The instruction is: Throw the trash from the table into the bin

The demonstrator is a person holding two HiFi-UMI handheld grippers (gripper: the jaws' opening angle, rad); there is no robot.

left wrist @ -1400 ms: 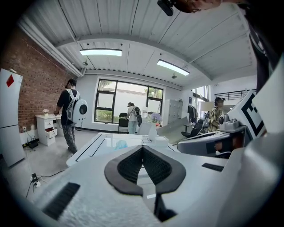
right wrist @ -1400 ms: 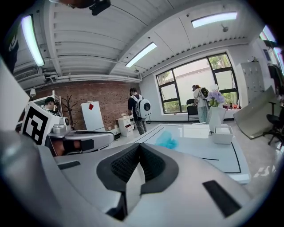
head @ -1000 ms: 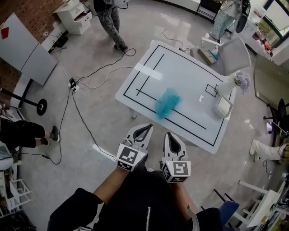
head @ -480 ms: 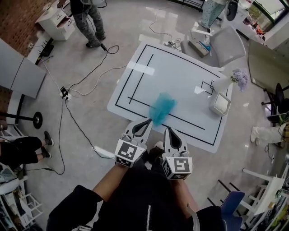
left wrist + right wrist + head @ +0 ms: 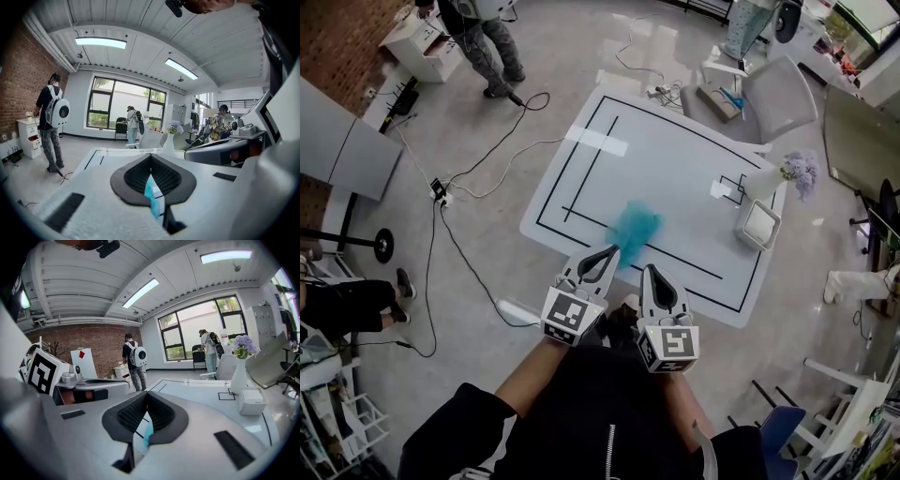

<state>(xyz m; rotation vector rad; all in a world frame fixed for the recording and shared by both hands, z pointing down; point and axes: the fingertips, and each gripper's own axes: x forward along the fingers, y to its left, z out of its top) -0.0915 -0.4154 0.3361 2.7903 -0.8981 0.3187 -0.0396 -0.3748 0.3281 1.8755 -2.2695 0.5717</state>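
A crumpled teal piece of trash (image 5: 635,228) lies on the white table (image 5: 675,155) near its front edge. My left gripper (image 5: 612,250) is shut and empty, its tip just short of the trash on the near left. The right gripper (image 5: 648,269) is shut too, beside the left one at the table's front edge. In the left gripper view the jaws (image 5: 151,155) meet at their tips, and the teal trash (image 5: 152,197) shows through the gap below them. The right gripper view shows the same: jaws (image 5: 146,393) together, with a sliver of the trash (image 5: 148,434) beyond. No bin is in view.
A white vase with purple flowers (image 5: 773,178) and a small white box (image 5: 757,225) stand at the table's right end. A grey chair (image 5: 773,89) is behind the table. Cables (image 5: 478,169) run over the floor at left. A person (image 5: 478,37) stands at the far left.
Both grippers have come forward to the table's front edge, and the teal trash now lies right ahead of their tips. The jaws stayed shut.
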